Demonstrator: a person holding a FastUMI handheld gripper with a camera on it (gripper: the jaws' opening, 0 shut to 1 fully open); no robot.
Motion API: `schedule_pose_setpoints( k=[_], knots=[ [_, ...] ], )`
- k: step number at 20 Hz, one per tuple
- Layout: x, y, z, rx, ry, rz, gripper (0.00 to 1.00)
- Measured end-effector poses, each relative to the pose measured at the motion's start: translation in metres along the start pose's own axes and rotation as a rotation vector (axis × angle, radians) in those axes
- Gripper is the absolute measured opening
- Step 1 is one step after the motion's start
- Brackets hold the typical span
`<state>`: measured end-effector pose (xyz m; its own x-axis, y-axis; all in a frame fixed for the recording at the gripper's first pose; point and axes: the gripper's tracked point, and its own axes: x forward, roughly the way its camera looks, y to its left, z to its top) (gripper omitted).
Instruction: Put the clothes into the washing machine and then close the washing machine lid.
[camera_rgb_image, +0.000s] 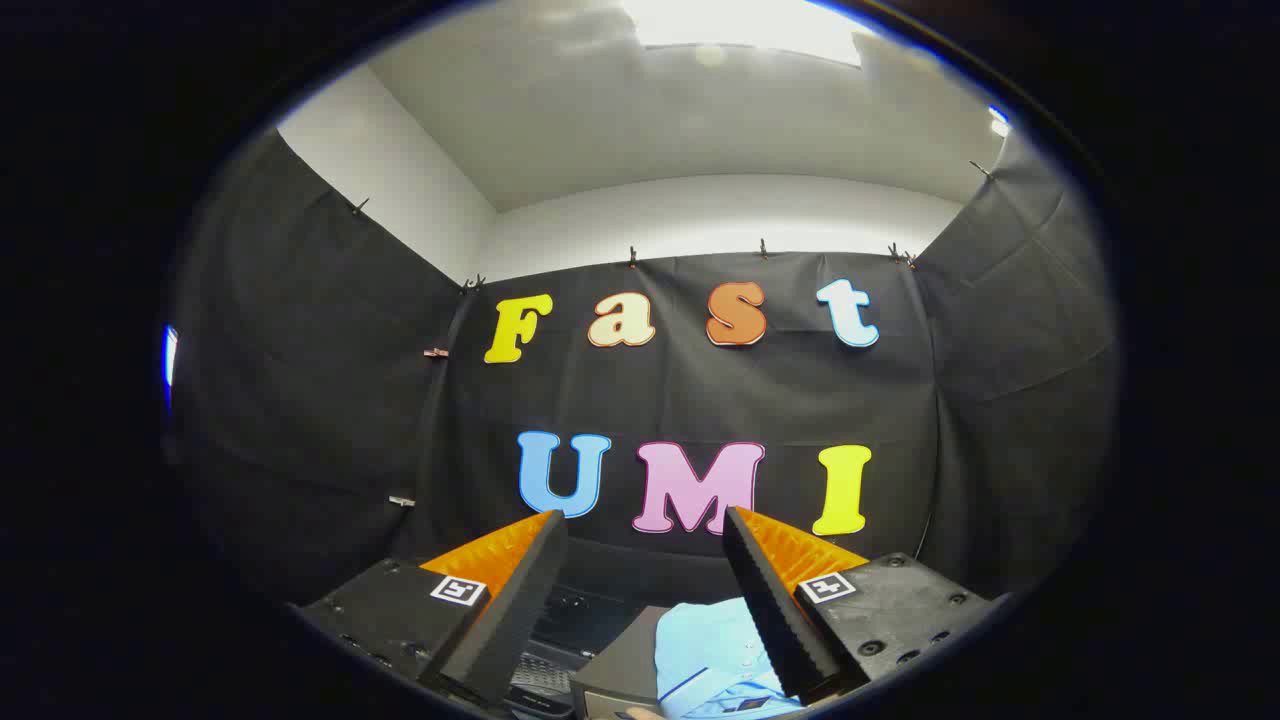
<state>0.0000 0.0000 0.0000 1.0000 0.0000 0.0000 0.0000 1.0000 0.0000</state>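
A light blue garment (712, 655) with a dark trim line lies low between my fingers, partly hidden behind the right finger (775, 600). It rests on the top of a grey box-shaped unit (620, 672), of which I see just one corner. My gripper (645, 518) is raised and level, pointing at the booth's back wall. Its fingers stand wide apart with nothing between the tips. The garment is below and short of the fingertips, and they do not touch it.
A dark panel with small buttons and a grille (558, 630) sits low behind the left finger (510, 600), beside the grey unit. The black cloth wall (680, 400) hangs straight ahead, with white wall and ceiling above it.
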Motion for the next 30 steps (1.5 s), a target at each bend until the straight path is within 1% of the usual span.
schedule_pose_setpoints(
  k=[23,30],
  knots=[
    [0.0,-0.007,-0.003,-0.001,0.003,-0.022,0.98],
    [0.009,-0.023,-0.007,-0.008,0.014,-0.056,0.97]
  ],
)
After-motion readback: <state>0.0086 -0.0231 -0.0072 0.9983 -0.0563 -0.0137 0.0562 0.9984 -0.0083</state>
